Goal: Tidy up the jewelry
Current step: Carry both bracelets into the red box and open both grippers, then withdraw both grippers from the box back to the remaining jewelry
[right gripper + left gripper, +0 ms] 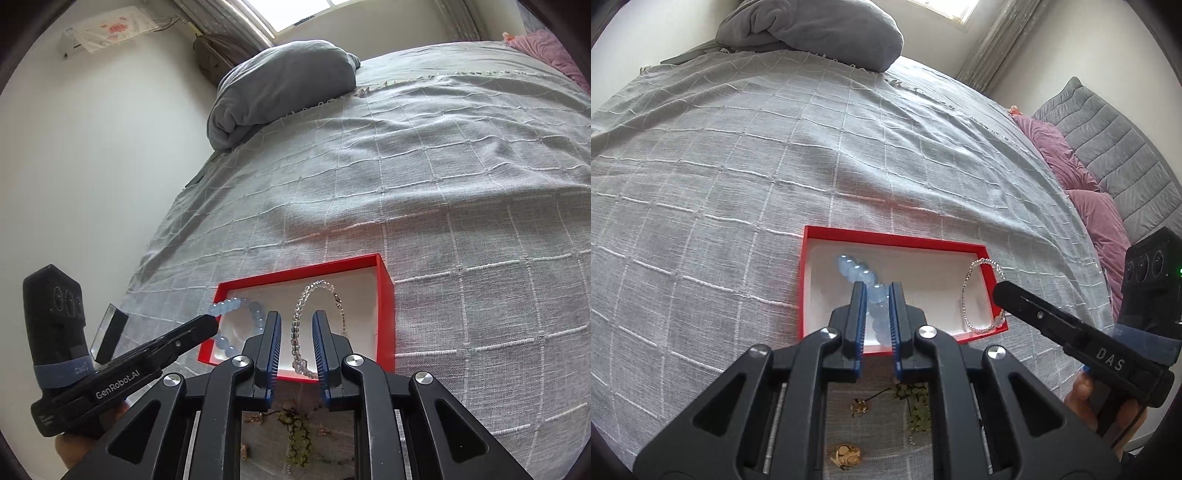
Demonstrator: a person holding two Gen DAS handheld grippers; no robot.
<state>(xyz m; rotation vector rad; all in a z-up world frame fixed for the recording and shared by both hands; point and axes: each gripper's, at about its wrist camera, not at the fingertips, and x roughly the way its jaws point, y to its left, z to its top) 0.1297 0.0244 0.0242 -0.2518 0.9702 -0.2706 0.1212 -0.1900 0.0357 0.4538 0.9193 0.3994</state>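
Left claw point(878, 295): clenched on the blue bead bracelet point(866, 280), pads pressing one bead; the rest of the loop lies in the left half of the red box point(886, 242).
Right claw point(296, 325): released; pads stand apart on either side of the clear bead bracelet point(299, 325), not pressing it.
Clear bead bracelet: in the right half of the box, its near end draped on the near rim.
Loose jewelry: gold earrings point(846, 456) and a green strand point(916, 406) on the grey bedspread point(738, 166), near side of the box.
Risk, blue bracelet: a one-bead grip may slip and drop outside.
Risk, clear bracelet: the draped end may slide off if a claw nudges the box.
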